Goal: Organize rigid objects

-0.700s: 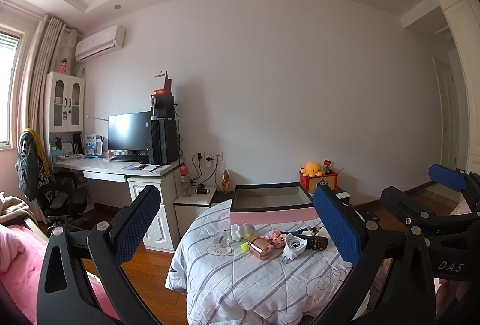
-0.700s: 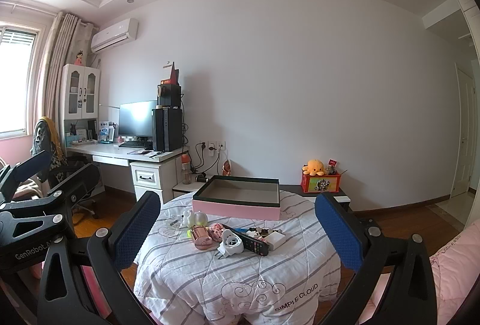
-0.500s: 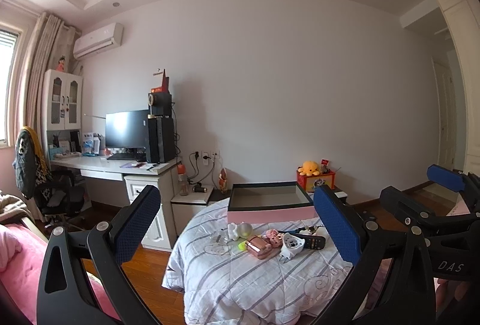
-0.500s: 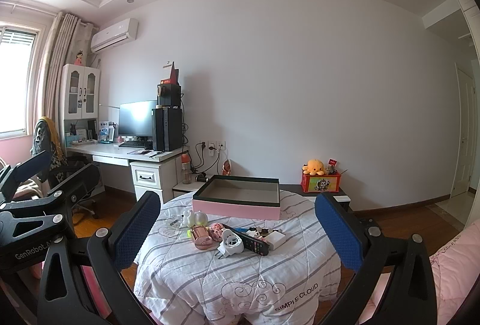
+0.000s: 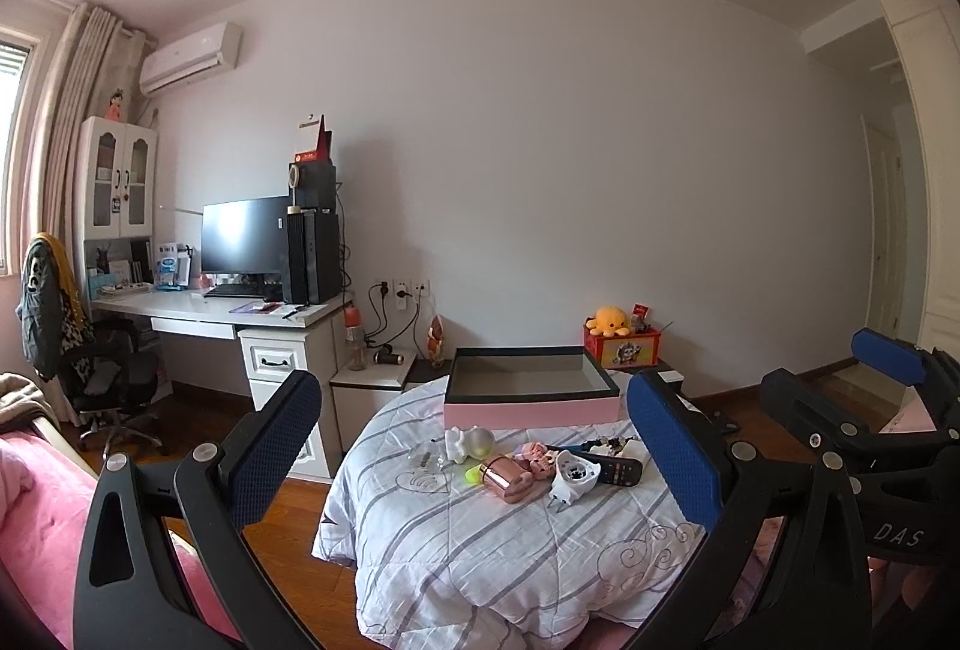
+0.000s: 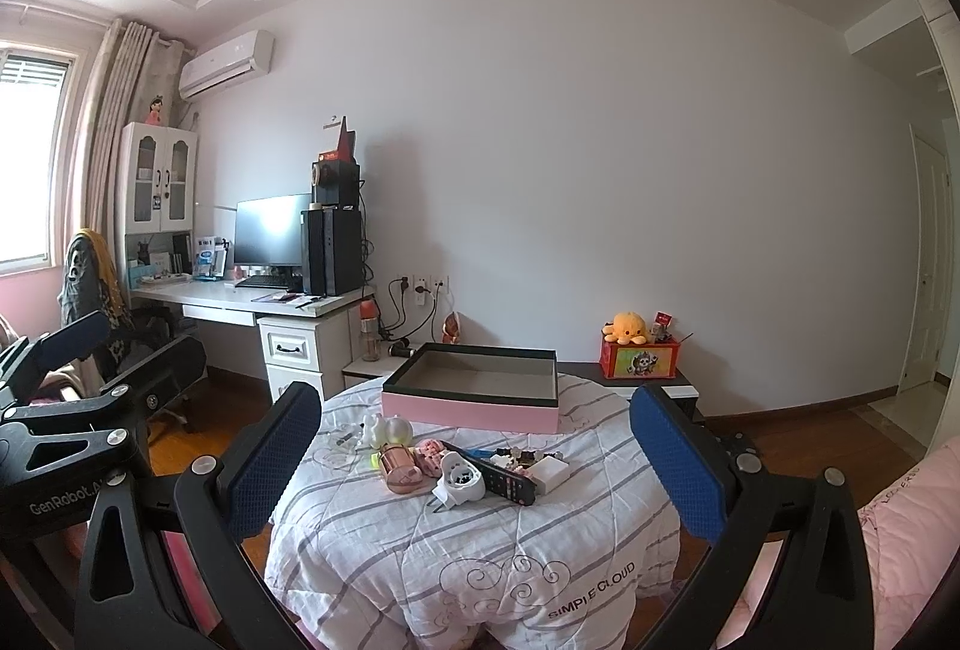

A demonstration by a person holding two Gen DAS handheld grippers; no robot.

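A round table (image 6: 480,560) wears a striped white cover. On it, at the far side, sits a pink box (image 6: 474,398). Nearer lie a black remote (image 6: 498,476), a white plug (image 6: 459,482) and small pink toys (image 6: 414,464).

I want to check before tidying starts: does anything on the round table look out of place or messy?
Yes. Small things lie in a loose heap on the quilt in front of the pink box: a remote, a white plug, a rose-gold case and others, some overlapping. The box looks empty. Nothing seems spilled or broken.
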